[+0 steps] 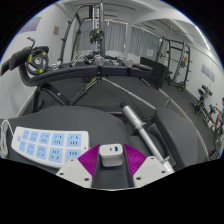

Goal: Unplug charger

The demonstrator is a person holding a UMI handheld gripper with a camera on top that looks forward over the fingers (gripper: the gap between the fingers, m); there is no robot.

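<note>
Tongs (111, 168) sit low at the near end of the scene, their two magenta pads (88, 159) angled inward with a small white charger (111, 152) between them; both pads appear to press its sides, so the tongs look clenched on it, though the contact is hard to confirm at this scale; going from the largest thing down, a wide room with white walls and bright windows (120, 35) fills the background, cluttered with dark metal frames and stands (170, 60) that are too small to name with certainty; nearer, a long dark table (100, 72) stretches across the middle distance with assorted gear lying on it, and a round black object with a yellow ring (36, 60) stands at its left end; closer still, a dark grey work surface (170, 125) carries everything near the fingers; a white power strip (45, 143) with pale blue sockets lies just left of the fingers, its near end cut off; a grey cylindrical bar (138, 118) slants away just beyond the right finger, close to the charger but apart from it; the charger sits at the strip's right end; whether its prongs are seated in a socket is hidden by the fingers.
</note>
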